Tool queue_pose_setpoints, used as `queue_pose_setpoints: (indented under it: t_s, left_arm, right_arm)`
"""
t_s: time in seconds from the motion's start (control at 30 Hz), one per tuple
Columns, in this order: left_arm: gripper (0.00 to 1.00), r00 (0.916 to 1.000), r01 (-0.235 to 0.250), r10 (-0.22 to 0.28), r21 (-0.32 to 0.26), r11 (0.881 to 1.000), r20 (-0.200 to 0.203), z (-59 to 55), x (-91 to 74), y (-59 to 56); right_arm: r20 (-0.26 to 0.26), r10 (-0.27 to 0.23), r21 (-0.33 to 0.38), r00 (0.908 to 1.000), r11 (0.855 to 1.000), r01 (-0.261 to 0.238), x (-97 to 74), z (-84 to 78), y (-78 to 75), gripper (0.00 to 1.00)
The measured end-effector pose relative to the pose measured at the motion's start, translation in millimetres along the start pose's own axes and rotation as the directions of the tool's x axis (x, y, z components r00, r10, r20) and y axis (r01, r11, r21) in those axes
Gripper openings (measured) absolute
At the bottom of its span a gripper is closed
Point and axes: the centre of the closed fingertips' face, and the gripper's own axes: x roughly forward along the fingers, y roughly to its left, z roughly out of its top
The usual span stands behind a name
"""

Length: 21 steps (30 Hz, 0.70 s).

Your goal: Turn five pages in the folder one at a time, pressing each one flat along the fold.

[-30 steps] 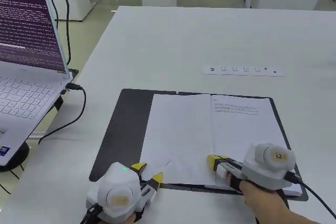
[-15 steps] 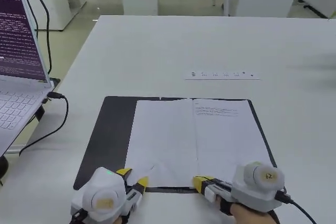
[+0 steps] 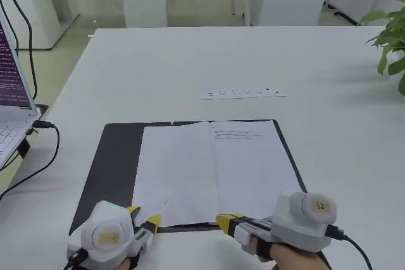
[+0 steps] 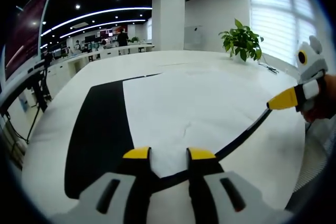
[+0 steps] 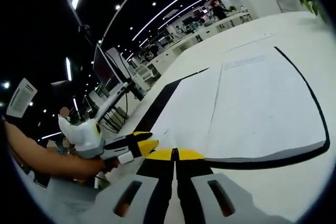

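Observation:
An open folder with a black cover point(image 3: 114, 169) lies on the white table, its white pages point(image 3: 183, 169) flat on both sides of the fold point(image 3: 214, 169). My left gripper point(image 3: 143, 217) is open at the folder's near left corner; its jaws point(image 4: 169, 153) straddle the near edge of the left page point(image 4: 199, 103). My right gripper point(image 3: 223, 221) is shut, its yellow tips point(image 5: 173, 154) just off the near edge by the fold, nothing visibly between them. The right page point(image 5: 262, 103) carries a few printed lines at its top. Each gripper appears in the other's view: right gripper point(image 4: 283, 99), left gripper point(image 5: 142, 141).
A white power strip point(image 3: 243, 93) lies beyond the folder. A laptop point(image 3: 9, 80) stands at the left edge with a black cable point(image 3: 44, 150) trailing off the table. A green plant point(image 3: 389, 49) sits at the far right.
The head camera has panned right, shifting the picture left. My right gripper has drawn back from the lower part of the page to the folder's near edge. The left gripper has barely moved.

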Motion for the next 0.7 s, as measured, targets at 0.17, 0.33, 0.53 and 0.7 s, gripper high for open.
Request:
queue_pose_setpoints:
  t_s: [0.17,0.33,0.53,0.7]
  left_arm:
    - [0.27,0.9987,-0.004,0.001,-0.053,0.999,-0.051,1.8,0.0,-0.7]
    - [0.33,0.9962,-0.024,-0.001,-0.279,0.960,-0.087,12.2,-4.5,-2.1]
    - [0.33,0.9979,0.060,-0.064,-0.501,0.864,0.009,46.1,-35.9,-23.4]
    - [0.40,0.9959,0.090,-0.081,-0.549,0.831,0.042,64.3,-64.7,-35.8]
  right_arm:
    - [0.076,-0.001,-0.002,0.9971,1.000,0.001,-19.3,21.5,10.8,0.00]
    - [0.116,-0.042,-0.013,0.9924,0.999,0.044,-42.3,40.4,9.9,0.00]
    - [0.142,-0.088,-0.034,0.9860,0.995,0.094,-74.4,56.8,0.1,0.00]
    - [0.145,-0.164,-0.035,0.9757,0.985,0.171,-98.5,68.2,-21.5,0.00]
